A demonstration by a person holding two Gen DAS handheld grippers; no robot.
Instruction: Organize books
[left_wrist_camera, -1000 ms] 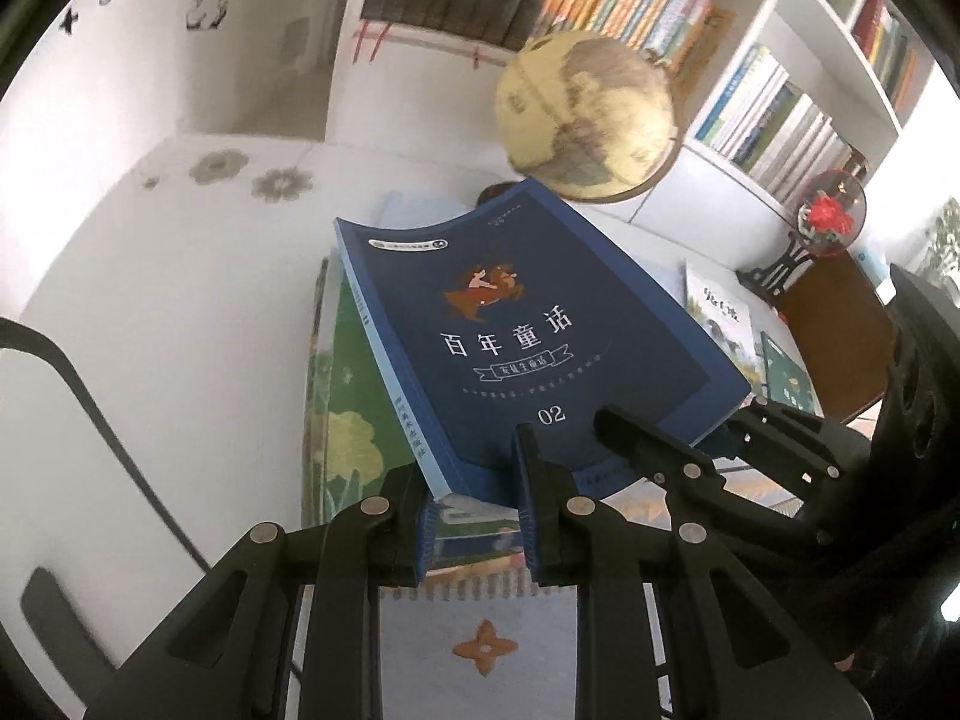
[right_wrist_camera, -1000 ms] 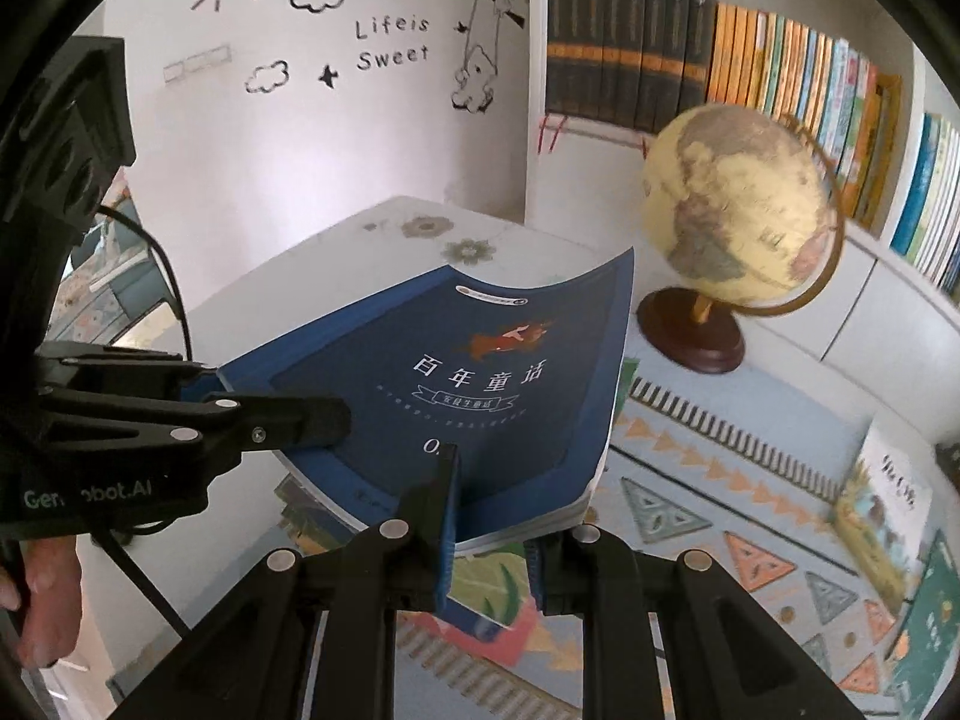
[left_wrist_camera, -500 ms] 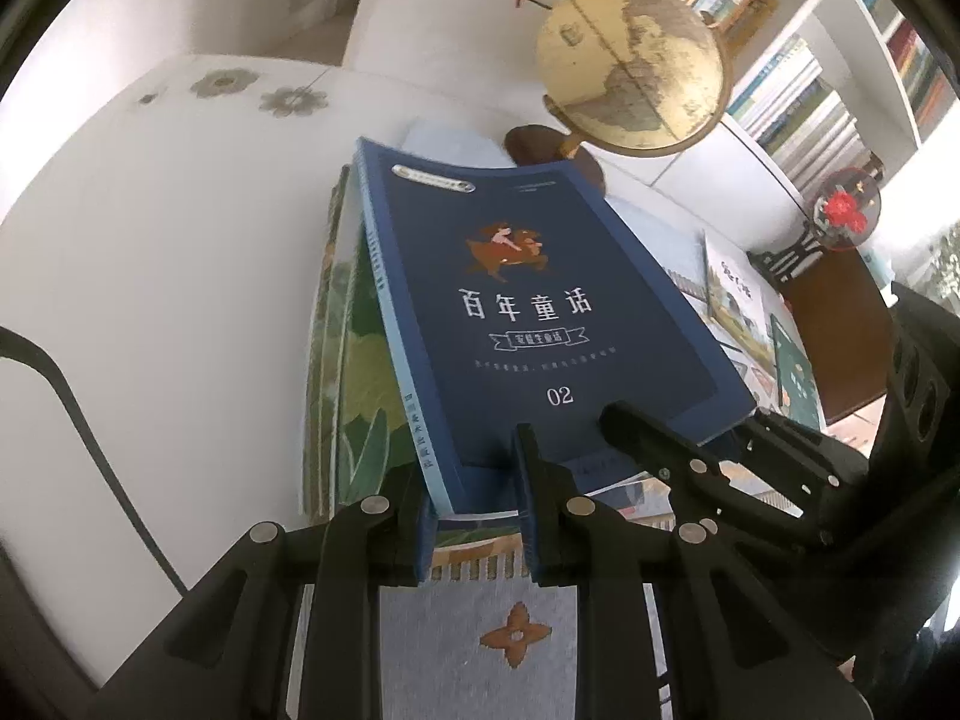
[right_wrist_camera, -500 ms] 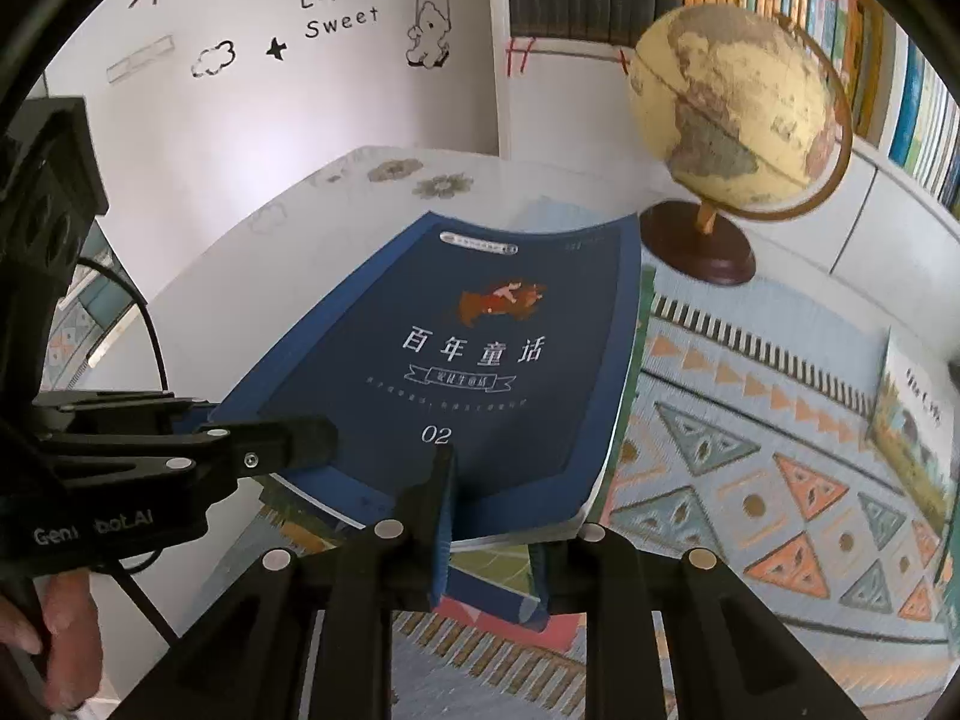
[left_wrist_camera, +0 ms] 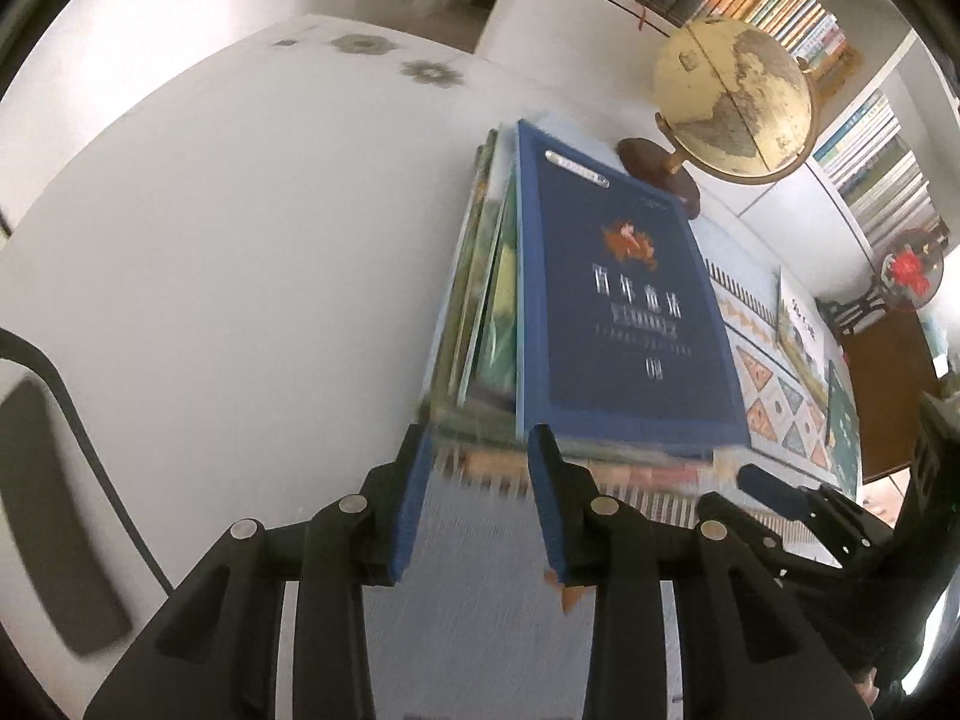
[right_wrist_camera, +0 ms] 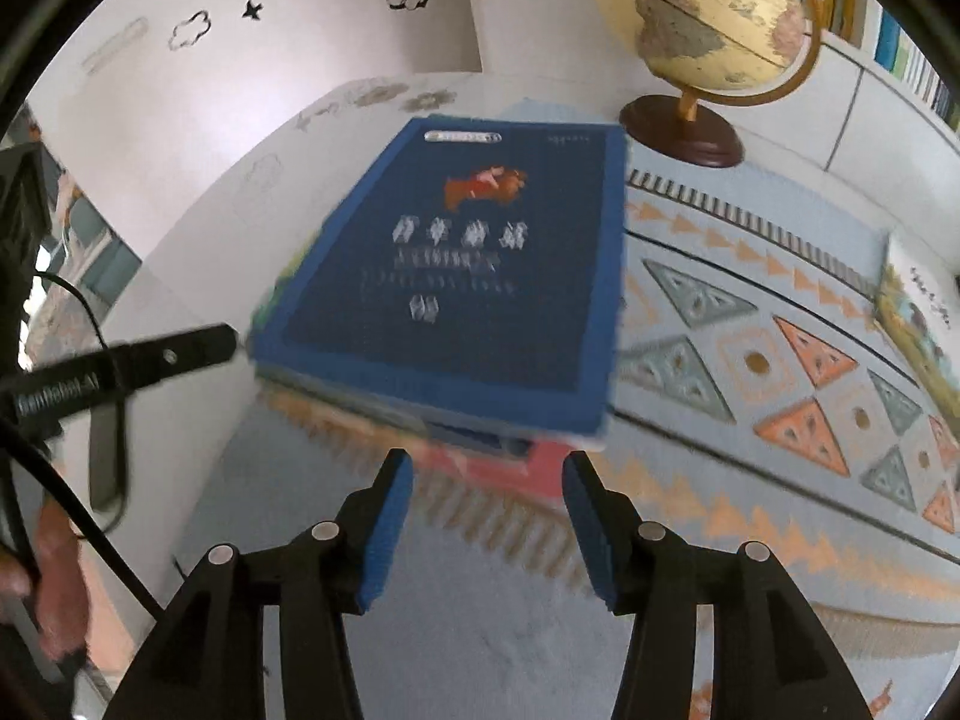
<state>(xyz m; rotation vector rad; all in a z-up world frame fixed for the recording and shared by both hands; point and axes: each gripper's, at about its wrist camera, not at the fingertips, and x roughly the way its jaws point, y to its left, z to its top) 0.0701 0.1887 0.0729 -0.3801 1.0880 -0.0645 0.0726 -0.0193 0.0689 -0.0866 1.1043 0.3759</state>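
Lying beyond opening tongs (right_wrist_camera: 486,516), blue book (right_wrist_camera: 456,276)

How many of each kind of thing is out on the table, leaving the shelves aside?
Stack of books, dark blue book on top: 1
Loose books on the mat: 2
Globe: 1
Total: 4

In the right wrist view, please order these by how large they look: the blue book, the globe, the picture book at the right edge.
1. blue book, largest in the picture, though nearest the camera.
2. globe, partly cut off at the top.
3. picture book, cut off at the edge.
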